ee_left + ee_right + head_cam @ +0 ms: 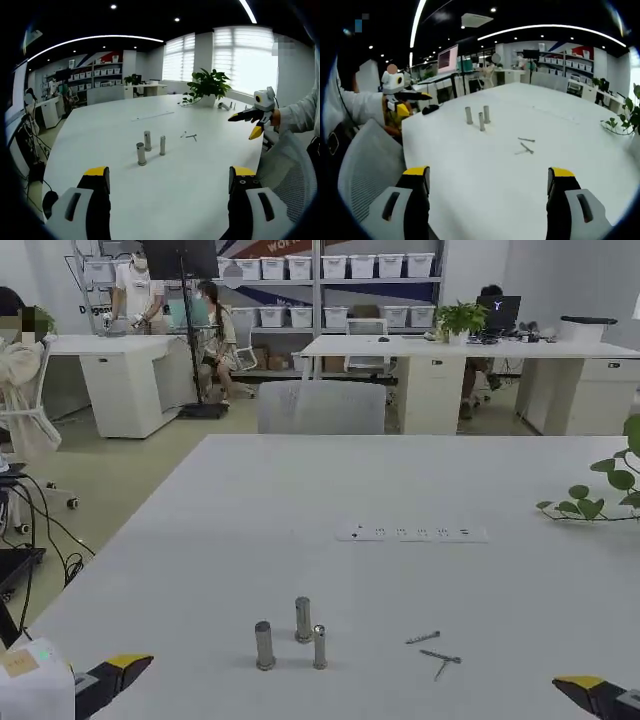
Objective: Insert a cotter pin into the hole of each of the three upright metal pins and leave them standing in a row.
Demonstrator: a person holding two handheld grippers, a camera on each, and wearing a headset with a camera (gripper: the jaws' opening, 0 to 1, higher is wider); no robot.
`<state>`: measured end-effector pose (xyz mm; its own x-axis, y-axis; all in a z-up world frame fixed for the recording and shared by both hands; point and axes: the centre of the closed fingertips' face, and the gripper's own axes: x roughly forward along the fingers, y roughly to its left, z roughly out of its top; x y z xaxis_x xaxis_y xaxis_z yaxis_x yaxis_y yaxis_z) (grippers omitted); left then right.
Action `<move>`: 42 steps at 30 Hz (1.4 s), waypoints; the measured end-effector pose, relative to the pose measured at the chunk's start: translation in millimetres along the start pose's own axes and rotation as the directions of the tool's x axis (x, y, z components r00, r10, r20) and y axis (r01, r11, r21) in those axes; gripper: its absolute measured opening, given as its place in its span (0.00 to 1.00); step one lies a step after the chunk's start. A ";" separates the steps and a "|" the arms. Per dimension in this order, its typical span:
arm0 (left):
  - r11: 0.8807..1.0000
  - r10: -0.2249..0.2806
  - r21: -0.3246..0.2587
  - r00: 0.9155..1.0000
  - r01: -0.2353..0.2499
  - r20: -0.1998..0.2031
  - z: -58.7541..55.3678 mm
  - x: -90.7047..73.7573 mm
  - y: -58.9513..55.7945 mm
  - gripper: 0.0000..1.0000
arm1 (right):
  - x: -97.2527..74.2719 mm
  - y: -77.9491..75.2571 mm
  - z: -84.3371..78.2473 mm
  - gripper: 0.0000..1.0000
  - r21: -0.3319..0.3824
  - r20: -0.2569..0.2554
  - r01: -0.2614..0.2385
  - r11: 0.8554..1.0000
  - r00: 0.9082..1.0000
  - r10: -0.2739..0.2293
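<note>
Head view — metal pins [303, 620] stand upright; left claw [170, 175], right claw [488, 173] both spread.

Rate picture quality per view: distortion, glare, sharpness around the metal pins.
Head view: even light, straight edges, metal pins sharp, cotter pins tiny. Left gripper view: fisheye bending, windows blown out. Right gripper view: fisheye bending, soft focus, ceiling light strips glaring.

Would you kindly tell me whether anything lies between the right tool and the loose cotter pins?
Nothing visible does. The cotter pins lie on the bare table ahead of the open right tool. The three upright metal pins stand farther off, clear of that path.
</note>
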<state>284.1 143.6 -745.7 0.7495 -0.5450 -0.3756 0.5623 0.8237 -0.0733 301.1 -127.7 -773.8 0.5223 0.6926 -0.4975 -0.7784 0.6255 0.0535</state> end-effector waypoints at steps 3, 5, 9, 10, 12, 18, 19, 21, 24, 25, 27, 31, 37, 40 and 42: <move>1.000 0.000 0.000 1.000 0.000 -0.001 -0.2 -0.5 0.0 1.00 | -0.2 0.5 -0.7 0.99 0.001 -0.001 0.000 1.000 1.000 0.000; 1.000 0.001 -0.002 1.000 -0.001 0.001 0.1 -0.8 0.1 1.00 | -0.3 0.8 -1.0 0.99 0.003 -0.001 -0.001 1.000 1.000 0.001; 1.000 0.001 0.001 1.000 -0.001 -0.002 -0.3 -1.2 0.5 1.00 | -0.5 1.0 -1.3 0.99 0.003 -0.001 -0.001 1.000 1.000 0.001; 1.000 0.001 -0.001 1.000 -0.001 -0.002 -0.2 -1.2 0.5 1.00 | -0.6 1.0 -1.5 0.99 0.002 -0.002 -0.002 1.000 1.000 0.002; 1.000 0.001 0.000 1.000 -0.001 -0.002 -0.1 -1.3 0.8 1.00 | -0.8 0.9 -1.5 0.99 0.003 -0.002 -0.002 1.000 1.000 0.002; 1.000 0.004 0.000 1.000 -0.004 -0.002 -0.1 -1.6 1.9 1.00 | -0.4 1.3 -1.6 0.99 0.003 -0.002 -0.003 1.000 1.000 0.003; 1.000 0.005 -0.001 1.000 -0.005 -0.001 -0.1 -1.7 2.1 1.00 | -0.4 1.4 -1.8 0.99 0.003 -0.003 -0.004 1.000 1.000 0.004; 1.000 0.005 -0.001 1.000 -0.005 -0.003 -0.6 -1.7 2.6 1.00 | -0.1 1.9 -1.7 0.99 0.006 -0.001 -0.006 1.000 1.000 0.006; 1.000 0.005 -0.003 1.000 -0.005 -0.002 -1.2 -1.5 2.8 1.00 | 0.2 2.5 -2.1 0.99 0.003 -0.003 -0.006 1.000 1.000 0.006; 1.000 0.004 -0.004 1.000 -0.004 -0.004 -1.8 -1.4 2.7 1.00 | 0.3 2.5 -2.0 0.99 0.003 -0.002 -0.006 1.000 1.000 0.006; 1.000 0.003 -0.003 1.000 -0.003 -0.006 -2.7 -1.0 2.4 1.00 | 0.5 2.2 -2.2 0.99 0.006 -0.001 -0.006 1.000 1.000 0.006; 1.000 0.001 -0.005 1.000 -0.001 -0.005 -3.2 0.0 2.1 1.00 | 1.0 2.5 -2.6 0.99 0.009 0.000 -0.008 1.000 1.000 0.008; 1.000 -0.001 -0.004 1.000 0.001 -0.005 -3.6 0.9 2.1 1.00 | 1.9 2.8 -3.2 0.98 0.008 0.001 -0.008 1.000 1.000 0.008; 1.000 -0.001 -0.004 1.000 0.001 -0.002 -3.3 1.1 2.4 1.00 | 2.1 2.5 -2.6 0.98 0.005 0.002 -0.006 1.000 1.000 0.006; 1.000 0.000 -0.003 1.000 0.000 -0.004 -3.6 1.3 2.5 1.00 | 2.2 1.9 -2.4 0.98 0.005 0.003 -0.005 1.000 1.000 0.005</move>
<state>285.2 145.5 -749.7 0.7480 -0.5448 -0.3790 0.5614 0.8240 -0.0765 299.9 -125.8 -776.8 0.5191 0.6969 -0.4949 -0.7796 0.6234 0.0602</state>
